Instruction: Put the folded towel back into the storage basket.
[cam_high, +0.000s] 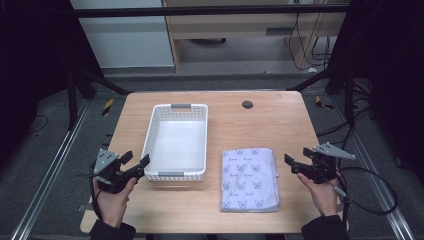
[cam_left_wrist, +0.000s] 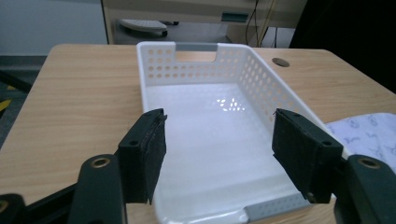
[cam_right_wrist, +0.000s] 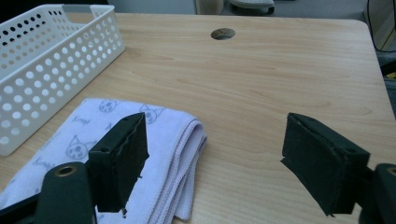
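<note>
Jaws of both grippers stand spread wide and hold nothing. Right gripper (cam_high: 299, 165), in the person's right hand, hovers just beside the right edge of a folded towel (cam_high: 249, 178) that lies flat on the near middle of the desk (cam_high: 265, 125); in the right gripper view the towel's (cam_right_wrist: 116, 140) stacked folded edges face the jaws, one pad above the cloth and the other above bare wood. Left gripper (cam_high: 134, 164) hovers at the near left corner of an empty white perforated basket (cam_high: 151, 135), which sits just left of the towel, apart from it; in the left gripper view the basket (cam_left_wrist: 243, 79) lies straight ahead between the pads.

Likely step: picking up the towel to place it in the basket. To do it well, the right jaws should drop low along the desk and close over all the folded layers at that edge, not the top layer alone, so the fold holds. The left gripper could steady the basket or take the towel's opposite edge.

Writing: small grey print between the towel's cat-face motifs, too blurred to read. No brand or label is legible on the basket.
</note>
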